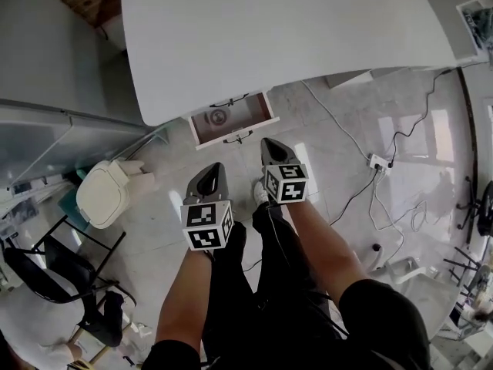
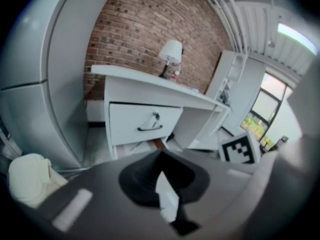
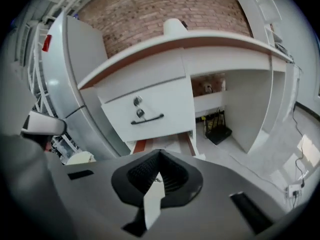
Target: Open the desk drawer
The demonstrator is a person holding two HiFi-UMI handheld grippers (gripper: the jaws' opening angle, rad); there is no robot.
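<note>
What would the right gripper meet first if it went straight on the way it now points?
Likely the drawer front, near its dark handle, where the right gripper aims. The pulled-out lower drawer beneath might come first; depth is unclear.

Grey left tongs (image 1: 209,177) and right tongs (image 1: 274,151) bear black-and-white marker cubes (image 1: 206,226) (one each); black trousers (image 1: 246,284).

Smooth matt white desk (image 1: 293,29), glossy pale floor (image 1: 339,168), rough red brick wall (image 2: 150,29), dark metal handle (image 3: 147,119)
</note>
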